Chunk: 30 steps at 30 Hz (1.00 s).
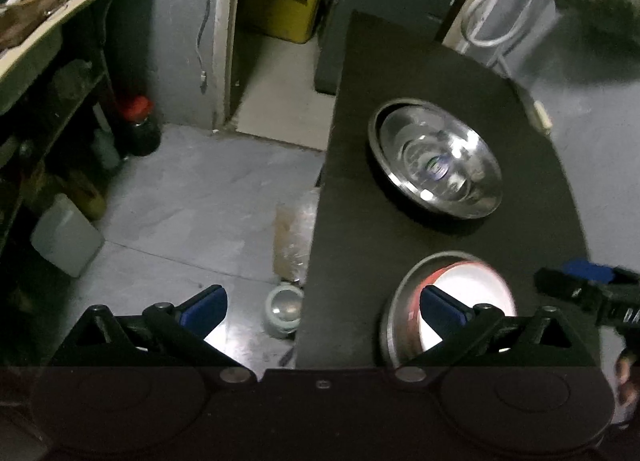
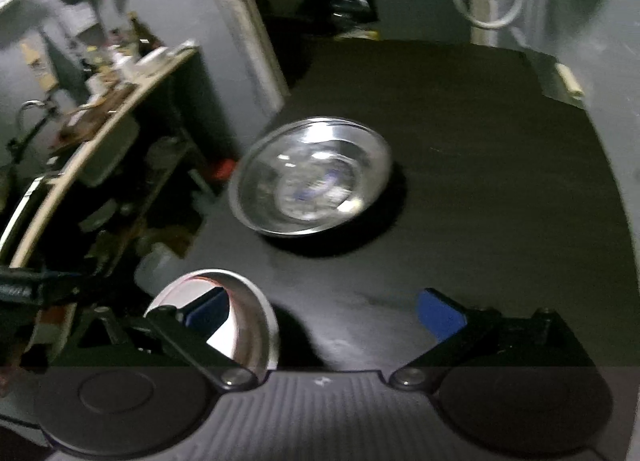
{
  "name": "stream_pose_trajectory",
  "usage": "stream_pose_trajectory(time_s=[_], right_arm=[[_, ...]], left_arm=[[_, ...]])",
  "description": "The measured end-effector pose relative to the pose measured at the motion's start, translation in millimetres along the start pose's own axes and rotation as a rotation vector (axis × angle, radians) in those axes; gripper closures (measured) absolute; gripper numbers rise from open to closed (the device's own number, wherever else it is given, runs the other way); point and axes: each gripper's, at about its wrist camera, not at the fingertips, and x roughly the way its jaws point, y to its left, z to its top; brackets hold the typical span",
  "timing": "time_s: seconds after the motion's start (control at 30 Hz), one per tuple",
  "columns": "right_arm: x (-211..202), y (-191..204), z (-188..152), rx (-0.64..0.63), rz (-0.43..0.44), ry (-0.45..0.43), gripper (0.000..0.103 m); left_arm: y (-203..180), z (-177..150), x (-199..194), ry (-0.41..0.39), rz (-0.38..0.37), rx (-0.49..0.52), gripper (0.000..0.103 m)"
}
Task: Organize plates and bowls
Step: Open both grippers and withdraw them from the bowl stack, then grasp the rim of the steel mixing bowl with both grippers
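Two steel bowls sit nested [image 1: 436,159] on a black table [image 1: 400,61]; they also show in the right wrist view [image 2: 312,177]. Nearer stands a steel bowl with a red-rimmed white plate inside [image 1: 464,293], also in the right wrist view [image 2: 236,321]. My left gripper [image 1: 322,307] is open above the table's left edge, its right finger over this bowl. My right gripper [image 2: 324,315] is open, its left finger over the same bowl. The right gripper's tip shows at the right of the left wrist view [image 1: 588,289].
Left of the table is a grey floor with a white jug [image 1: 66,239], a dark jar with a red lid [image 1: 138,127] and a small pot [image 1: 282,311]. A cluttered shelf [image 1: 60,13] stands at far left. A white cable [image 1: 500,1] hangs behind the table.
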Motion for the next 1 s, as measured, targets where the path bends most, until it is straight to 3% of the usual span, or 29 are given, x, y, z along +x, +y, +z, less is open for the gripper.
stream_pose_trajectory(time_s=[0.27, 1.0], right_arm=[[13, -4, -12, -0.003, -0.027, 0.130, 0.000], [25, 2, -19, -0.072, -0.040, 0.234, 0.000]], left_arm=[[-9, -10, 16, 0.085, 0.023, 0.069, 0.001], [-35, -13, 39, 0.146, 0.138, 0.229, 0.001]])
